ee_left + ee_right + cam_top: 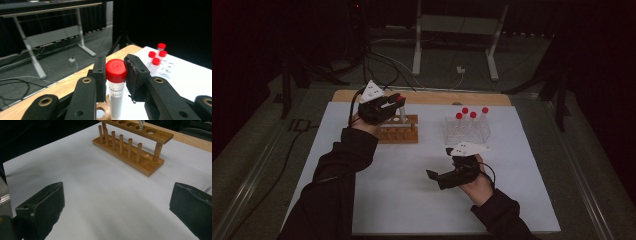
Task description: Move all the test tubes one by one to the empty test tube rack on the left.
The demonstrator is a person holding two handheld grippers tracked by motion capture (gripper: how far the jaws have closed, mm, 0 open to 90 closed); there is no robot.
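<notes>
My left gripper (396, 102) is shut on a clear tube with a red cap (116, 85), its pads (101, 75) pressing just below and beside the cap. The tube stands upright over the wooden rack (404, 134), and its lower end (141, 123) reaches one of the holes in the rack's top bar. My right gripper (432, 176) hovers low over the white mat (412, 195) near the front, jaws wide open with nothing between them (120, 202). The wooden rack (130, 150) lies ahead of it.
A clear plastic rack (467, 131) holding several red-capped tubes (156, 61) stands right of the wooden rack. The table's wooden back edge (452, 97) runs behind both racks. Cables and a desk frame (457, 45) are on the floor beyond.
</notes>
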